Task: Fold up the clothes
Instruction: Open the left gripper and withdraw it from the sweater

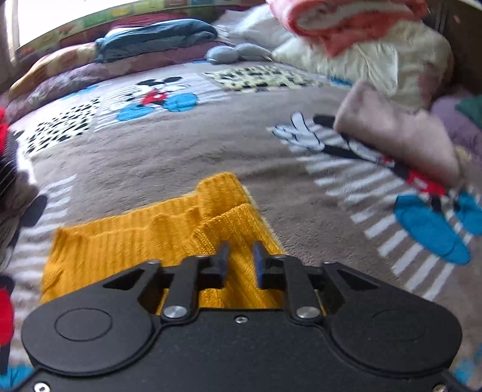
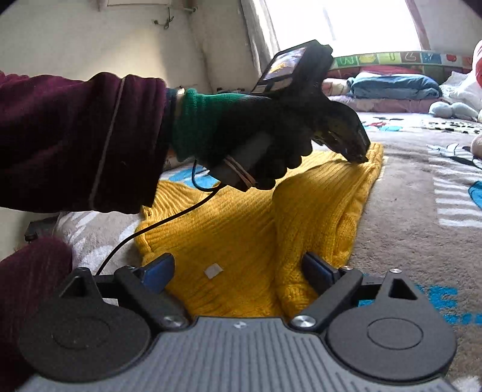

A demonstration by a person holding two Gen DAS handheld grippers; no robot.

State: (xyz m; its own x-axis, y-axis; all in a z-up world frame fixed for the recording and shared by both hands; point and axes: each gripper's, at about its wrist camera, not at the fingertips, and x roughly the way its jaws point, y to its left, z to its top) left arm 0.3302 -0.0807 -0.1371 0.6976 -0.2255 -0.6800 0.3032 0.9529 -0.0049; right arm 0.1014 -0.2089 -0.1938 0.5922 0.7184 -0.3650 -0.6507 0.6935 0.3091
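Note:
A yellow knit sweater (image 1: 144,241) (image 2: 241,223) lies partly folded on a grey cartoon-print blanket (image 1: 180,150). In the left wrist view my left gripper (image 1: 241,253) has its blue pads close together, with a ridge of the knit pinched between them. The right wrist view shows that same gripper (image 2: 357,155), held by a black-gloved hand (image 2: 256,129), with its tip on the sweater's far edge, where the fabric rises toward it. My right gripper (image 2: 239,271) stands wide open over the sweater's near edge, beside a small white tag (image 2: 212,271). Nothing is between its pads.
A folded pink cloth (image 1: 397,135) lies to the right on the blanket. A coral blanket (image 1: 346,18) and a white pillow (image 1: 376,60) are piled behind it. A folded blue cloth (image 1: 156,36) and a grey plush (image 1: 235,52) lie at the back. A maroon sleeve (image 2: 75,135) and a black cable (image 2: 168,217) cross the left.

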